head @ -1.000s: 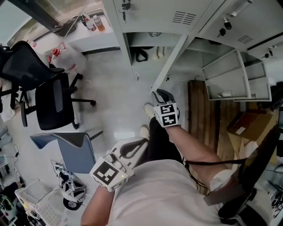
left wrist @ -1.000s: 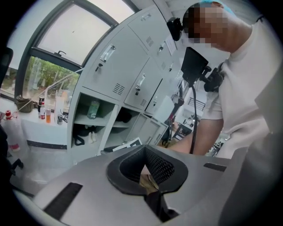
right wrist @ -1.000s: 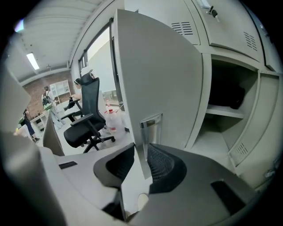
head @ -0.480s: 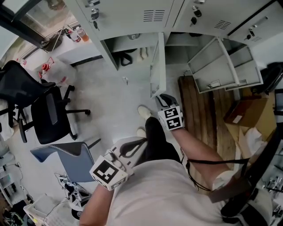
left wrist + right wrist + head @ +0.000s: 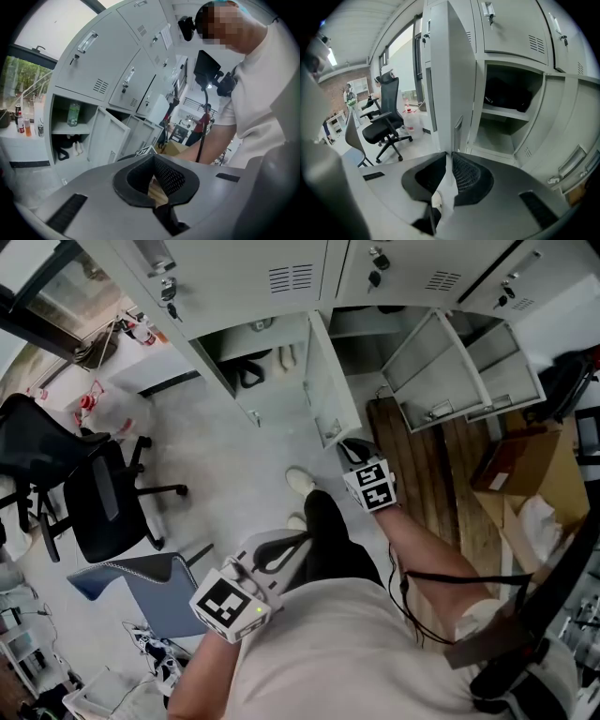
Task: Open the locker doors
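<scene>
Logged locker door (image 5: 330, 381) at upper centre of head view, standing wide open off its compartment (image 5: 258, 357), lower free corner toward frame middle. Found right hand-held gripper (image 5: 345, 444) just under that corner. Saw its jaws just closing, now pinched on the door's bottom edge, seen edge-on in right gripper view. Located left hand-held gripper (image 5: 307, 538) lower centre, well apart from the lockers, jaw tips together, nothing between. Noted further open doors (image 5: 436, 367) upper right, office chair (image 5: 94, 493) at left, wooden boards (image 5: 441, 484) right of centre.
</scene>
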Tool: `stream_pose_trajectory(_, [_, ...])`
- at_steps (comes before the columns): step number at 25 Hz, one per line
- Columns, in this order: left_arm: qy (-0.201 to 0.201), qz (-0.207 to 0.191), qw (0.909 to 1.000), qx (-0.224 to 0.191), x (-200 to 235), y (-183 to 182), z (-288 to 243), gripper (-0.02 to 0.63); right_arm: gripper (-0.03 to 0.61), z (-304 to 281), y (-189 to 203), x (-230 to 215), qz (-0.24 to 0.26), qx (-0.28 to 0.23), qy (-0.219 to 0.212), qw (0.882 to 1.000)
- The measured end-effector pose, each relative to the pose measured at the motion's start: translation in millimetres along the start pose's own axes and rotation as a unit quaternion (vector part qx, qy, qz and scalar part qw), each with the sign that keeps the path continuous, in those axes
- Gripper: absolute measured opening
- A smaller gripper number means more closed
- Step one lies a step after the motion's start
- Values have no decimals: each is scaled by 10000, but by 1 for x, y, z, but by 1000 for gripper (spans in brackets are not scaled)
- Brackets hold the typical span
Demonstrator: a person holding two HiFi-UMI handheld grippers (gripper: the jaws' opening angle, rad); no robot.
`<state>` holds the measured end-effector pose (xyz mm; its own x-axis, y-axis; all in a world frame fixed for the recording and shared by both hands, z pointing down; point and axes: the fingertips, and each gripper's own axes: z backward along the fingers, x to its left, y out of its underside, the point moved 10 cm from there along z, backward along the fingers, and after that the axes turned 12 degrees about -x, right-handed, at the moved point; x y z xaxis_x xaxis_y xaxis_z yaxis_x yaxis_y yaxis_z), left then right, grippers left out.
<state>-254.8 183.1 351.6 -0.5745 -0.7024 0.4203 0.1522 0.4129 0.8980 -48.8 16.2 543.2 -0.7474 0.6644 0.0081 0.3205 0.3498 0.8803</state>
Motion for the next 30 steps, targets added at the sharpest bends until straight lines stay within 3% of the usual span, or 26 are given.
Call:
stream_pose_trajectory(16, [38, -117, 9999, -18, -12, -3, 0, 11, 43, 20, 7, 3, 189, 109, -82, 9997])
stream_pose_trajectory(20, [103, -255, 9996, -101, -19, -7, 4, 11, 43, 54, 7, 9, 188, 35, -142, 9997])
stream_pose_trajectory(30, [330, -495, 9981, -179, -70, -7, -5, 11, 37, 189, -42, 26, 186, -460, -490, 9976])
